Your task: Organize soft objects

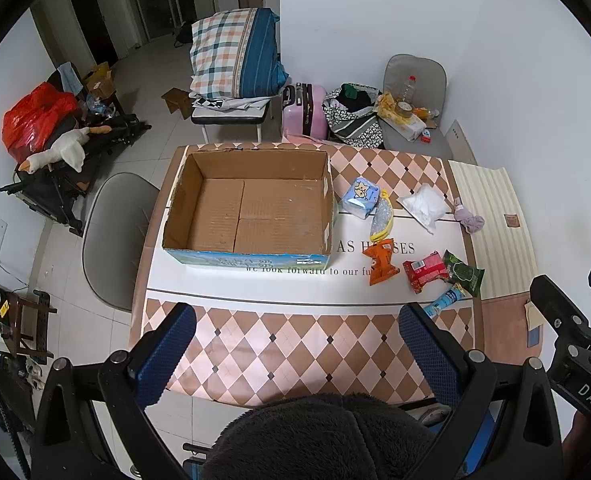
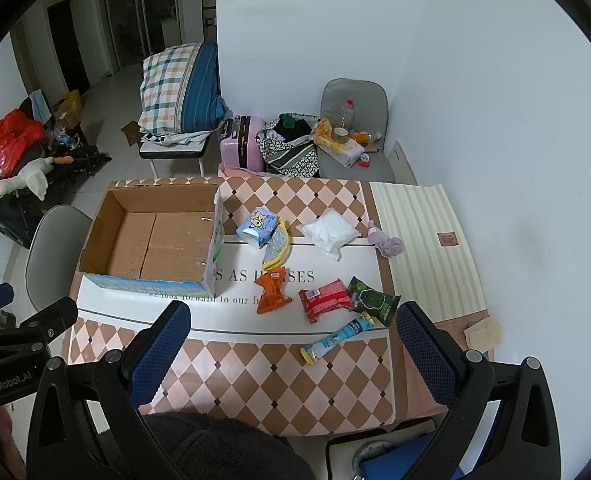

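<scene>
An open, empty cardboard box (image 1: 251, 208) (image 2: 151, 240) stands on the left of the table. To its right lie a blue tissue pack (image 1: 361, 197) (image 2: 256, 222), a yellow-edged pouch (image 1: 382, 220) (image 2: 276, 249), a white bag (image 1: 425, 206) (image 2: 330, 232), a purple cloth (image 1: 469, 219) (image 2: 387, 242), an orange packet (image 1: 380, 261) (image 2: 272, 290), a red packet (image 1: 425, 271) (image 2: 325, 299), a green packet (image 1: 464, 272) (image 2: 373, 300) and a blue tube (image 1: 444, 300) (image 2: 337, 338). My left gripper (image 1: 295, 354) is open and empty above the table's near edge. My right gripper (image 2: 293, 354) is open and empty, near the tube.
The table (image 1: 279, 344) (image 2: 279, 384) has a diamond-patterned cover. A grey chair (image 1: 115, 236) stands at its left. Behind are a pink suitcase (image 1: 303, 110), a chair with bedding (image 1: 235, 60) and a chair with a bottle (image 2: 345, 116). A white wall is at the right.
</scene>
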A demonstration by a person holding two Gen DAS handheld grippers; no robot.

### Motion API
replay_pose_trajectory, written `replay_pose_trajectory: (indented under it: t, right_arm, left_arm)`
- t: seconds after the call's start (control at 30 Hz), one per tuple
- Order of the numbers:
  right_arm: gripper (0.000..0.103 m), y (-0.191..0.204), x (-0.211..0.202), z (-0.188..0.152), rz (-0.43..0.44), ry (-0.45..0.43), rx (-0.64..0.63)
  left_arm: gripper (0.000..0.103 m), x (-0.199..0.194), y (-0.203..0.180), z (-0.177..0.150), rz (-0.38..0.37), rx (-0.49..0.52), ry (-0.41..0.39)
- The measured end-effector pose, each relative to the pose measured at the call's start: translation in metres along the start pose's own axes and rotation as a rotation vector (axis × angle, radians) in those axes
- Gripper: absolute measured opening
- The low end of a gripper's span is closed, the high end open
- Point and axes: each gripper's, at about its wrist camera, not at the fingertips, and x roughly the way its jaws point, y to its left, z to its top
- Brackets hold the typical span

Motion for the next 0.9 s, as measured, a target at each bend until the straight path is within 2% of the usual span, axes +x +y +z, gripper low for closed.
replay_pose_trajectory:
  t: [0.9]
  right_arm:
    - [0.103,0.0086,-0.0069,0.0087,0.013,-0.009,-0.004]
  left_arm:
    - [0.103,-0.0021,0.0049,0.0082,0.000,0.002,-0.007]
